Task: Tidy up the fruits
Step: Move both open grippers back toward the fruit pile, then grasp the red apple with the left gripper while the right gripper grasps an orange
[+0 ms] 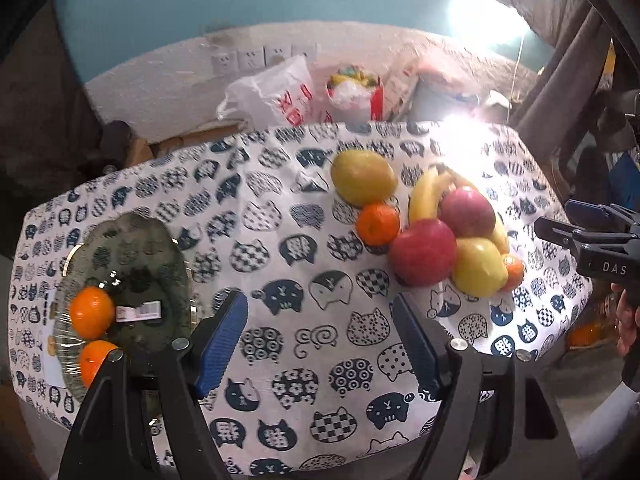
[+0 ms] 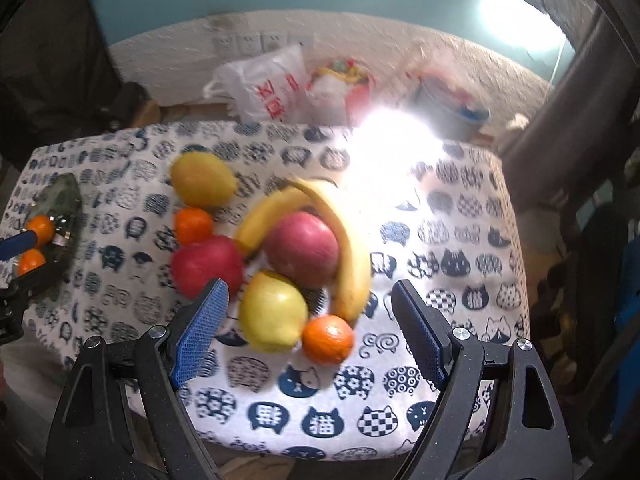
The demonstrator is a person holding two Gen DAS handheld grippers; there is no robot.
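A dark glass plate at the table's left holds two oranges. The other fruit lies piled at the right: a mango, an orange, bananas, two red apples, a yellow fruit and a small orange. My left gripper hangs open over bare cloth between plate and pile. My right gripper is open above the pile. The yellow fruit and an orange show between its blue pads, untouched.
A cat-print cloth covers the table. Behind the far edge stand a white plastic bag, a red carton and a tub. Bright glare washes out the far right of the cloth. A person's hand is at the right edge.
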